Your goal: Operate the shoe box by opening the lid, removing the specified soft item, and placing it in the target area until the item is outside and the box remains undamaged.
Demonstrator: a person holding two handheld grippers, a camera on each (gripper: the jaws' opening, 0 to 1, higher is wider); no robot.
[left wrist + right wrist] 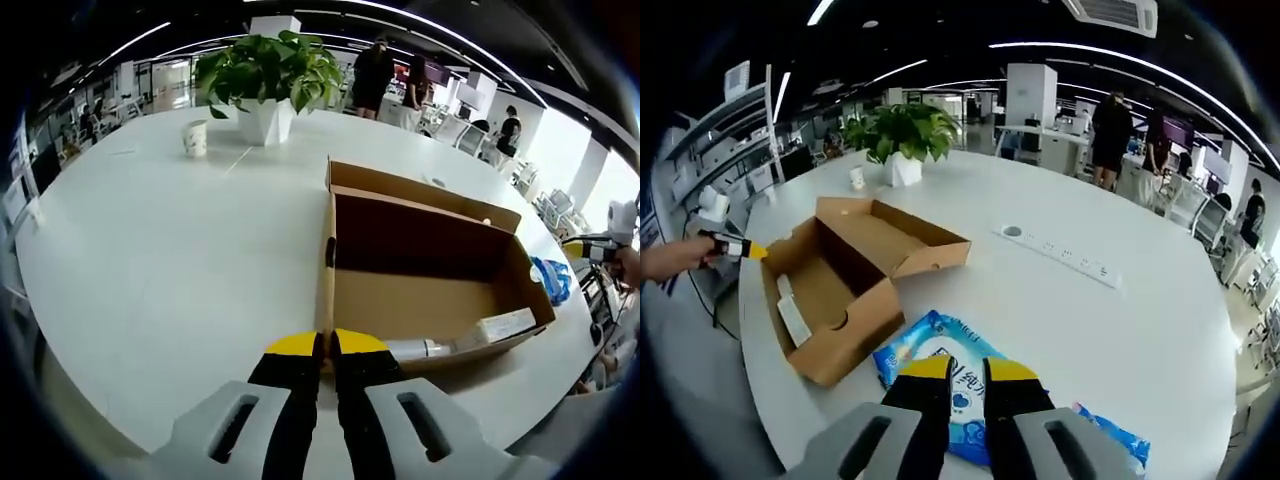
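Right gripper view: right gripper (957, 372) pinching blue wipes pack (940, 362), jaws nearly together, pack lying on table (1120, 330) just beside open shoe box (840, 290). Left gripper (327, 345) gripping box's near edge, jaws narrow.

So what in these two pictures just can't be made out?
- Left tool, left gripper view: its tips meet the shoe box wall, so whether they pinch it is unclear.
- Right tool, right gripper view: it covers part of the blue packet; grip unclear, print too small.
- White slip in the box: text too small.
- Cup by the plant: contents hidden.
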